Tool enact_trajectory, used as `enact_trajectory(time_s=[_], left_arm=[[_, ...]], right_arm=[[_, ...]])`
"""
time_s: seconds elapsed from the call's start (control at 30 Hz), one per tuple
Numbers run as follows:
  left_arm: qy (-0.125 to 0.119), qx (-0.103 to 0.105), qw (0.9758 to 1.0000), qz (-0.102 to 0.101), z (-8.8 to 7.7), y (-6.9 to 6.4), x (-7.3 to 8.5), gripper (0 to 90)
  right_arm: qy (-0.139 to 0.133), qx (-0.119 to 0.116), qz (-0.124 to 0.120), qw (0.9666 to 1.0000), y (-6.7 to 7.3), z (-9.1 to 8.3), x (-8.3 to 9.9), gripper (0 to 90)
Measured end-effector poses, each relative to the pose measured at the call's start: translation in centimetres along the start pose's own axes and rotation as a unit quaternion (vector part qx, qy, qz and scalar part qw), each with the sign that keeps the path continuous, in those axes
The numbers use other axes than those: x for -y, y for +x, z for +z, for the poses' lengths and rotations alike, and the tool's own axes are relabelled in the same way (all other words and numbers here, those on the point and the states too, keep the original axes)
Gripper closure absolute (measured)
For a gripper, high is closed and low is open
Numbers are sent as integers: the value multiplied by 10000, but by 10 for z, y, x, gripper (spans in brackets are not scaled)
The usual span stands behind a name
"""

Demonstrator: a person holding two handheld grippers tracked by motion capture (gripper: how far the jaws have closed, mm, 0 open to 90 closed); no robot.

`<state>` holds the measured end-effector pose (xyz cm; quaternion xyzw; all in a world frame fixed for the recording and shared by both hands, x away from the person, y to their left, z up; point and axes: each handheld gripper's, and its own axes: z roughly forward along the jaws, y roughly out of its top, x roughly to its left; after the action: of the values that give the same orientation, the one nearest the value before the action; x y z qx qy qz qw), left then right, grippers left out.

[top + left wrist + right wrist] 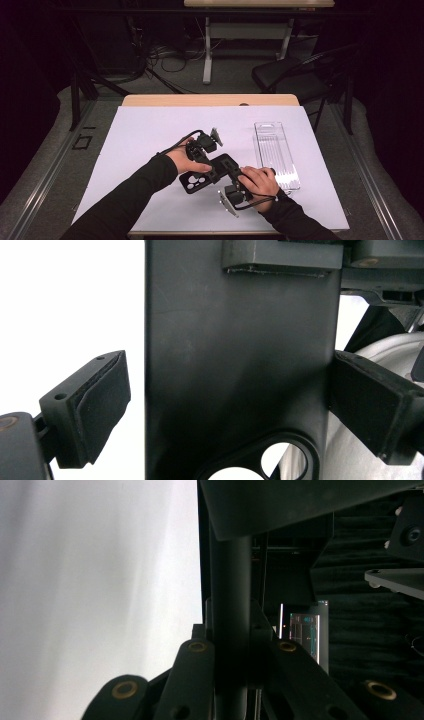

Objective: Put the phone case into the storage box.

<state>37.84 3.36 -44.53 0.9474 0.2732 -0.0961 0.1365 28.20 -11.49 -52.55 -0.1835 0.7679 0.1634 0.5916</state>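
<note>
A black phone case (200, 181) with a camera cut-out is held above the white mat, between both hands. My left gripper (212, 169) straddles its width. In the left gripper view the case (240, 340) stands between the left gripper's (235, 400) wide jaws. The left pad (102, 405) stands clear of the case's edge, and the other pad (367, 405) sits right at the opposite edge. My right gripper (239, 176) is shut on the case's end. In the right gripper view, the right gripper's (232, 647) jaws pinch the thin edge of the case (230, 580).
A clear plastic tray (276, 152) lies on the mat's right side, close to the right hand. The white mat (145, 135) covers the wooden table (210, 100). A black chair (295, 75) and a desk frame stand on the floor beyond.
</note>
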Motion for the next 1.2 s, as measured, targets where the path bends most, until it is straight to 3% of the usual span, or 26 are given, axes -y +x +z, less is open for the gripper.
enact_trajectory(time_s=[0.4,0.67,0.9,1.2], left_arm=[[-192,-27,9998,18,-11,-3,6,58],[-411,-93,9991,-9,-24,-2,19,65],[-580,-188,9981,-121,-38,4,32,83],[-618,-360,9970,-290,-45,16,42,112]], right_arm=[[105,-139,11,9998,0,2,3,857],[169,-210,132,9995,-1,1,10,856],[247,-344,145,9990,-3,-1,14,856],[267,-558,266,9977,-6,-5,17,856]])
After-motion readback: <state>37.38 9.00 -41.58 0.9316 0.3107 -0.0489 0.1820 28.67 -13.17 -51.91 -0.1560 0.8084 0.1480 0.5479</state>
